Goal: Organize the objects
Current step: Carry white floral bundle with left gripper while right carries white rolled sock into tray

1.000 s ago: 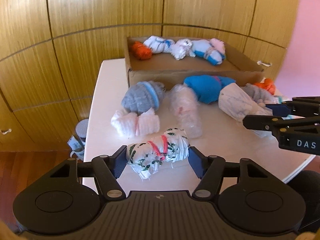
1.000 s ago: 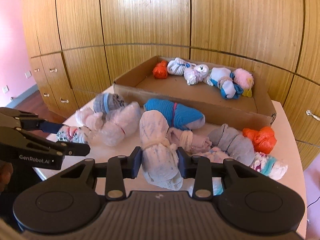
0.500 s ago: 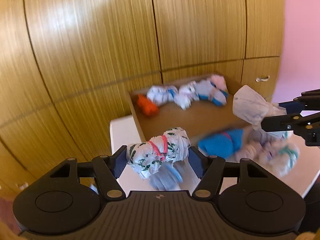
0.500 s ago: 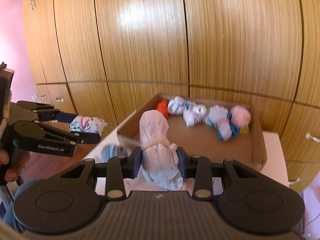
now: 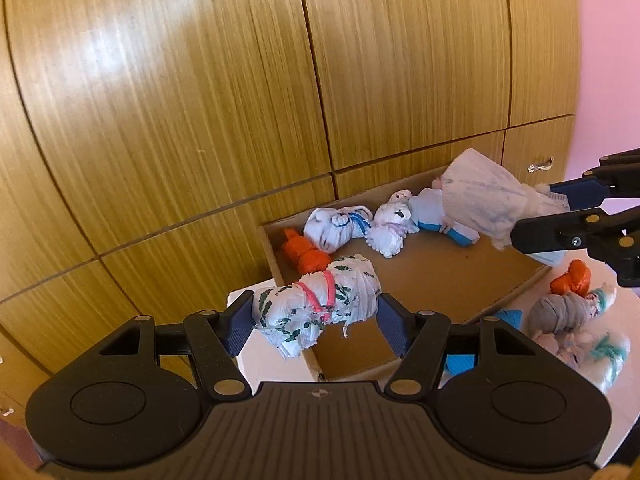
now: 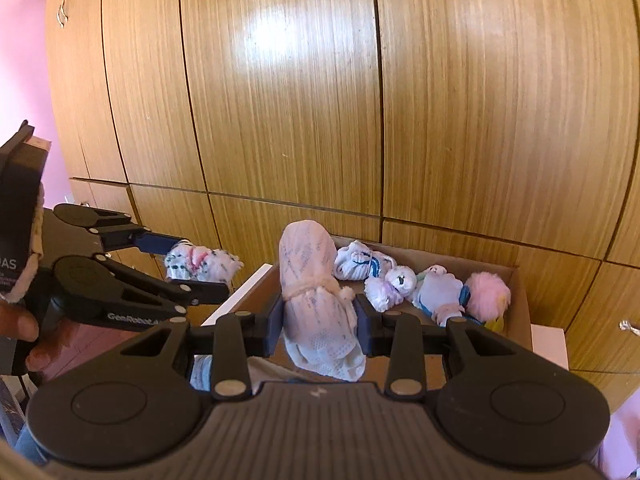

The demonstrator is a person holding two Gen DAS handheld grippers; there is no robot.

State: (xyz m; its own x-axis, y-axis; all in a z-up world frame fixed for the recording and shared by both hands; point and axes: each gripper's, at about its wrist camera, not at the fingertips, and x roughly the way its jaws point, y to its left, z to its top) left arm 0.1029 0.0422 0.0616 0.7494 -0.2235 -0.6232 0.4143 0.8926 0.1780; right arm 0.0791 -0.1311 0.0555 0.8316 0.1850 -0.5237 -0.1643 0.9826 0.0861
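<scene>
My left gripper point(image 5: 316, 314) is shut on a white sock bundle with green leaves and a pink band point(image 5: 316, 308), held in the air over the near left corner of the cardboard box point(image 5: 432, 280). My right gripper point(image 6: 318, 320) is shut on a pale pinkish-white sock bundle point(image 6: 314, 296), upright, above the box's front left part point(image 6: 256, 292). In the left wrist view the right gripper point(image 5: 560, 216) with its bundle point(image 5: 484, 200) hangs over the box's far right. In the right wrist view the left gripper point(image 6: 188, 264) shows at the left with its bundle point(image 6: 200, 264).
Inside the box lie an orange bundle point(image 5: 304, 250), a white-blue one point(image 5: 336, 228), a white-lilac one point(image 5: 390, 224), a light blue one point(image 6: 442, 292) and a fluffy pink one point(image 6: 488, 294). On the white table point(image 5: 268, 364) remain grey point(image 5: 564, 312), orange point(image 5: 572, 280) and teal-white bundles point(image 5: 600, 356). Wooden cabinet doors point(image 6: 300, 100) stand behind.
Both grippers have risen off the table with their bundles and moved forward over the cardboard box. The loose bundles on the table have dropped low in both views.
</scene>
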